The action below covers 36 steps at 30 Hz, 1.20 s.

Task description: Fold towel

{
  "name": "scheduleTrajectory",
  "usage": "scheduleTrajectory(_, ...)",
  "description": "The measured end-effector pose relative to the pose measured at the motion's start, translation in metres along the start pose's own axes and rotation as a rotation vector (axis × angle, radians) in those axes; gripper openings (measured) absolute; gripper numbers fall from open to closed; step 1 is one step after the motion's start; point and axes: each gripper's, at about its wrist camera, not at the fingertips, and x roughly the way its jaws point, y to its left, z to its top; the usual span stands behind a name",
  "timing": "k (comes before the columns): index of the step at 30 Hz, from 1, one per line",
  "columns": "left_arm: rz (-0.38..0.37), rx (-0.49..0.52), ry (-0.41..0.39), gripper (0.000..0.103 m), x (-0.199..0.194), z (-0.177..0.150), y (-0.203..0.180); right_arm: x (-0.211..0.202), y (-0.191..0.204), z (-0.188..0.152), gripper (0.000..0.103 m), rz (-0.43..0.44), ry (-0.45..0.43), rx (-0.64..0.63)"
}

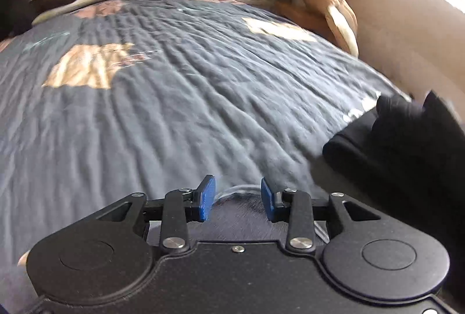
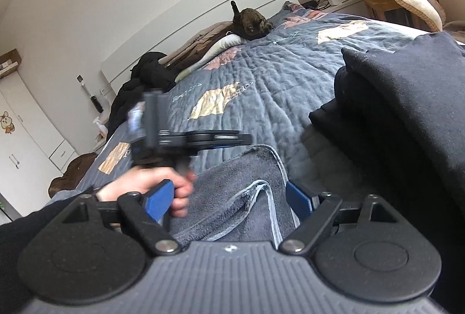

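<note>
We held the left gripper low over the near edge of the bed, its blue jaws partly spread, the grey towel under them but not visibly pinched. Our right gripper stood wide apart over the towel's folded, light-hemmed corner, gripping nothing. A stack of dark folded cloth lay just right of the towel.

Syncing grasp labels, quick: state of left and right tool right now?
Left tool: open, narrow gap, towel hem between pads, not pinched.
Right tool: open wide over towel, holding nothing.
</note>
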Motion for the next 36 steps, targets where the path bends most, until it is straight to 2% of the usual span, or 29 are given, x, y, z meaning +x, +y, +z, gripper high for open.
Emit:
scheduleTrajectory(2, 0.009, -0.014, -0.016, 0.037, -0.027, -0.008, 0.012, 0.000, 0.003, 0.000, 0.084, 0.011, -0.003, -0.021)
scheduleTrajectory(5, 0.010, -0.024, -0.023, 0.057, -0.081, -0.028, 0.041, 0.001, 0.011, 0.000, 0.084, 0.002, -0.017, -0.081)
scheduleTrajectory(7, 0.040, 0.017, -0.025, 0.058, -0.127, -0.049, 0.062, 0.004, 0.018, -0.002, 0.084, -0.008, -0.017, -0.138)
scheduleTrajectory(9, 0.095, 0.068, -0.013, 0.058, -0.173, -0.073, 0.085, 0.007, 0.025, -0.005, 0.084, -0.014, -0.014, -0.184)
scheduleTrajectory(13, 0.265, 0.132, -0.005, 0.061, -0.262, -0.125, 0.132, 0.013, 0.041, -0.009, 0.084, -0.012, -0.004, -0.236)
scheduleTrajectory(15, 0.337, 0.153, 0.005, 0.076, -0.302, -0.151, 0.155, 0.017, 0.051, -0.011, 0.084, 0.001, -0.001, -0.240)
scheduleTrajectory(18, 0.395, 0.182, 0.074, 0.080, -0.340, -0.181, 0.183, 0.021, 0.070, -0.016, 0.084, 0.022, -0.003, -0.272)
scheduleTrajectory(21, 0.435, 0.117, 0.113, 0.080, -0.361, -0.199, 0.215, 0.027, 0.088, -0.024, 0.084, 0.049, 0.009, -0.310)
scheduleTrajectory(25, 0.468, -0.048, 0.082, 0.080, -0.370, -0.214, 0.262, 0.038, 0.103, -0.033, 0.084, 0.071, 0.035, -0.310)
scheduleTrajectory(27, 0.489, -0.098, 0.077, 0.079, -0.365, -0.220, 0.283, 0.043, 0.108, -0.038, 0.084, 0.077, 0.042, -0.308)
scheduleTrajectory(32, 0.489, -0.152, 0.064, 0.077, -0.343, -0.234, 0.317, 0.052, 0.115, -0.047, 0.084, 0.059, 0.055, -0.369)
scheduleTrajectory(34, 0.485, -0.153, 0.049, 0.070, -0.332, -0.237, 0.323, 0.054, 0.111, -0.048, 0.084, 0.031, 0.054, -0.404)
scheduleTrajectory(36, 0.483, -0.153, 0.036, 0.068, -0.328, -0.243, 0.329, 0.056, 0.101, -0.047, 0.084, -0.028, 0.053, -0.435)
